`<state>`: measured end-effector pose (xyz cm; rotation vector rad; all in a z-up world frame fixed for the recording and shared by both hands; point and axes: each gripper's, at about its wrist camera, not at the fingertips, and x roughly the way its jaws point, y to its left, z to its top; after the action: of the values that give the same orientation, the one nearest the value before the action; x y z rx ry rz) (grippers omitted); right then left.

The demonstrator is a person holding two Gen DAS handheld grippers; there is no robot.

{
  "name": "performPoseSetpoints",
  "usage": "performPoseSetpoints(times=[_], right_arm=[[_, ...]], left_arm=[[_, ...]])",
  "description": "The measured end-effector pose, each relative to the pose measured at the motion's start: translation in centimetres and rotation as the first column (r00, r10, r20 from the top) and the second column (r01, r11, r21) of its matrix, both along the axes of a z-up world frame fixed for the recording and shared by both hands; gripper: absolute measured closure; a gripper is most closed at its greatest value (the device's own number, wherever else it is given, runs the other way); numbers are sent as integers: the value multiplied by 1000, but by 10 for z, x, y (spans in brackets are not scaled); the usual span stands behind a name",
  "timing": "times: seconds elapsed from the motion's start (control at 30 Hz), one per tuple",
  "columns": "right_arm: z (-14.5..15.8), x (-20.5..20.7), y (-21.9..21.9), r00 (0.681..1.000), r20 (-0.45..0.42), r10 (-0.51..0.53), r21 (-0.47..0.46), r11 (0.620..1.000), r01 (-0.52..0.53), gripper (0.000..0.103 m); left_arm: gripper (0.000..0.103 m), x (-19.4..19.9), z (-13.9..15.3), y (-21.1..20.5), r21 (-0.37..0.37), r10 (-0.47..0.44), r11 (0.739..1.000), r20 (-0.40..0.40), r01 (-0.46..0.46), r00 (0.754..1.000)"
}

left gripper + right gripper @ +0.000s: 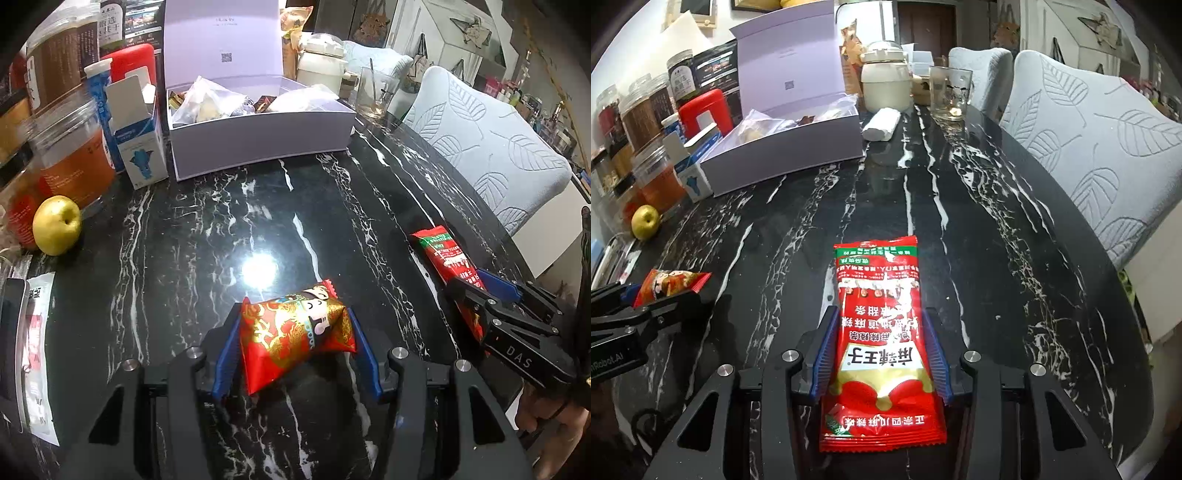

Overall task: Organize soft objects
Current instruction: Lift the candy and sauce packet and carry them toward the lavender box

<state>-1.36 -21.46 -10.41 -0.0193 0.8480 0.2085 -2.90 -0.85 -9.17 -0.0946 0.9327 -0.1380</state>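
Note:
My left gripper is shut on a puffy red and gold snack packet, which bulges between the blue pads just above the black marble table. My right gripper is shut on a long flat red sachet with green trim, its far end lying on the table. The sachet and right gripper show at the right of the left wrist view. The left gripper and its packet show at the left of the right wrist view. An open lilac box holding several bagged items stands at the far side.
A yellow apple, jars and a small white carton crowd the left edge. A cream pot and a glass stand behind the box. Chairs with leaf-pattern covers stand along the right edge. A white roll lies beside the box.

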Motion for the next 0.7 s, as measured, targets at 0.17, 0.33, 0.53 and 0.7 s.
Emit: performPoseSetpoints(times=[0.17,0.33,0.53,0.7], right_arm=[[5,-1,-3,1000,-6,-1,29,1000,2,59],[17,-6,0,1000,20,21,32,999,-22,59],[36,-11,7,996,73,46,44,998,-49,59],[56,-15,15,989,131,75,26,996,-79,59]], left_arm=[[49,1,4,2,0,2,1000,4,-2,1000],[49,3,11,5,9,5,1000,17,-5,1000],[49,6,26,8,6,9,1000,55,-10,998],[49,10,45,9,4,7,1000,107,-7,994]])
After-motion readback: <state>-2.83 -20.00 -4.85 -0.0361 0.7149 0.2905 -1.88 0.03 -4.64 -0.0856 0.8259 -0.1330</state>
